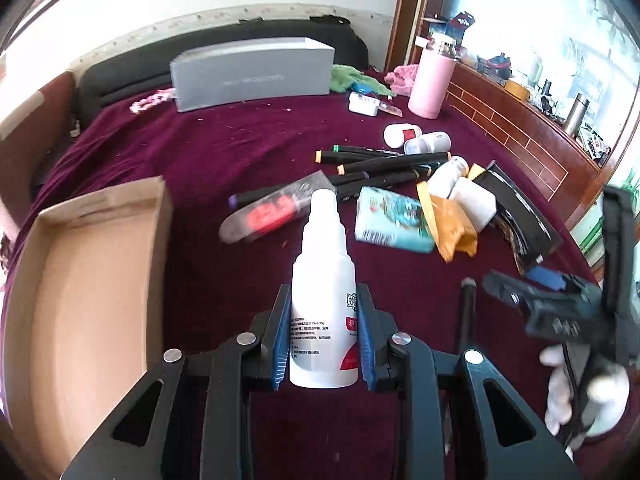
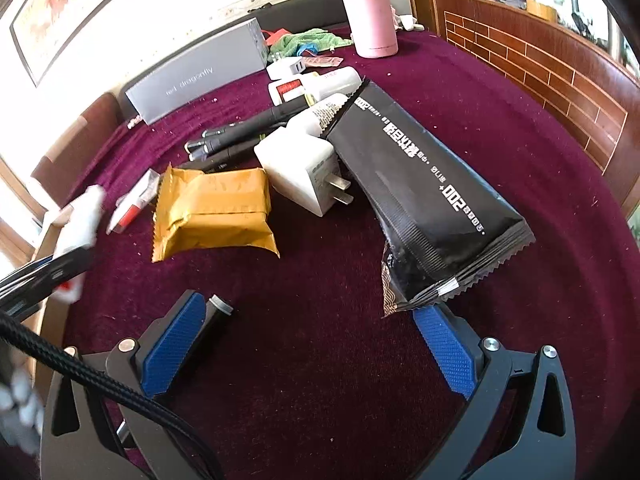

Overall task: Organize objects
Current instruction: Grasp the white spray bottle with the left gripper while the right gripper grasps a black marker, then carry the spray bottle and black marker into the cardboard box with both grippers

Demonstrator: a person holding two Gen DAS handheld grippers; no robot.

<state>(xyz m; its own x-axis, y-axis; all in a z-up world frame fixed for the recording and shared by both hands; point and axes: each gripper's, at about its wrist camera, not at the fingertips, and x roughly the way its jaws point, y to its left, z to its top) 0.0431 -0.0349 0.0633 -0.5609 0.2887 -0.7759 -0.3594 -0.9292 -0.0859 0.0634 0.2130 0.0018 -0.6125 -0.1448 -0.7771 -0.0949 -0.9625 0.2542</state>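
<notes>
My left gripper (image 1: 323, 292) is shut on a white spray bottle (image 1: 323, 280) and holds it above the maroon cloth, beside an open cardboard box (image 1: 88, 280) on the left. My right gripper (image 2: 312, 312) is open and empty, low over the cloth; it also shows in the left wrist view (image 1: 536, 292). A black marker (image 2: 218, 312) lies against its left finger. A black pouch (image 2: 420, 184) reaches its right fingertip. A yellow packet (image 2: 212, 212) and a white charger (image 2: 304, 172) lie just ahead.
Black markers (image 1: 384, 164), small white bottles (image 1: 416, 138), a teal packet (image 1: 392, 220) and a clear red tube (image 1: 276, 208) are piled mid-table. A grey box (image 1: 252, 72), pink flask (image 1: 432, 80) and green cloth (image 1: 356, 78) stand at the back. A wooden ledge (image 2: 540, 56) runs along the right.
</notes>
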